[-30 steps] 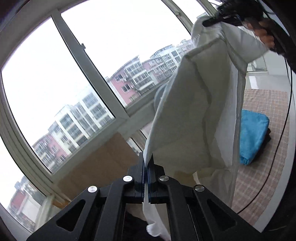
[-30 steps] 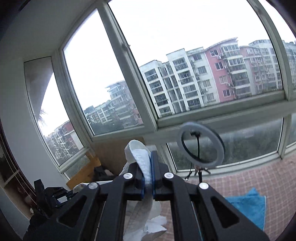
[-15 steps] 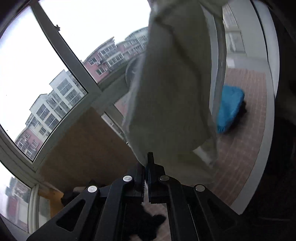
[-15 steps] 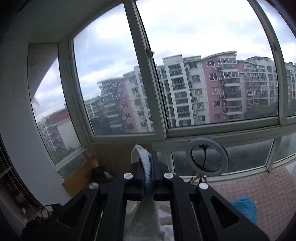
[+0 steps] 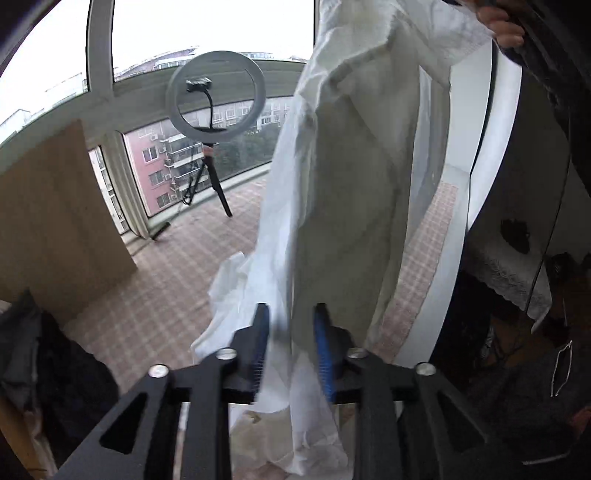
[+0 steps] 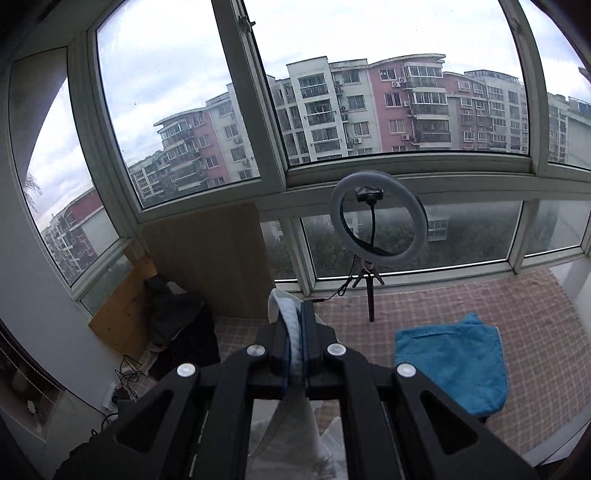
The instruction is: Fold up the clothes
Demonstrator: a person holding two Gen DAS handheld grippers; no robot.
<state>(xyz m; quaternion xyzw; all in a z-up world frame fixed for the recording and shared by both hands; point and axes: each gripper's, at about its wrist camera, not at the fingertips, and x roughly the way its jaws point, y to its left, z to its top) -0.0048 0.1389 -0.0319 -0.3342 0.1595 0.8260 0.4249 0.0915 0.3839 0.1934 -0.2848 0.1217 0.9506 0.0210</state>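
Above the checked mat (image 6: 461, 306) by the window (image 6: 369, 92), a white garment (image 5: 354, 177) hangs in the air, unfolded and creased. It is the largest thing in the left wrist view, running from a hand (image 5: 504, 24) at the top right down to the left hand-held gripper (image 5: 291, 347). A second ago that gripper was clamped on the cloth's lower edge; now its jaws stand apart, with the fabric passing loosely between them and trailing below. So the garment hangs from its top alone. The right hand-held gripper (image 6: 295, 347) has not let go: its jaws pinch a bunched fold of the white cloth, as they did a second ago.

Both cameras have tipped down, from sky and buildings toward the mat. This looks like a regrip: the left side seems to be seeking a new hold, perhaps a corner or hem, so the piece can be spread flat. Nothing shows which part it will take.

On the mat lie a blue cloth (image 6: 450, 365), folded, and a ring light (image 6: 378, 225) on a tripod.
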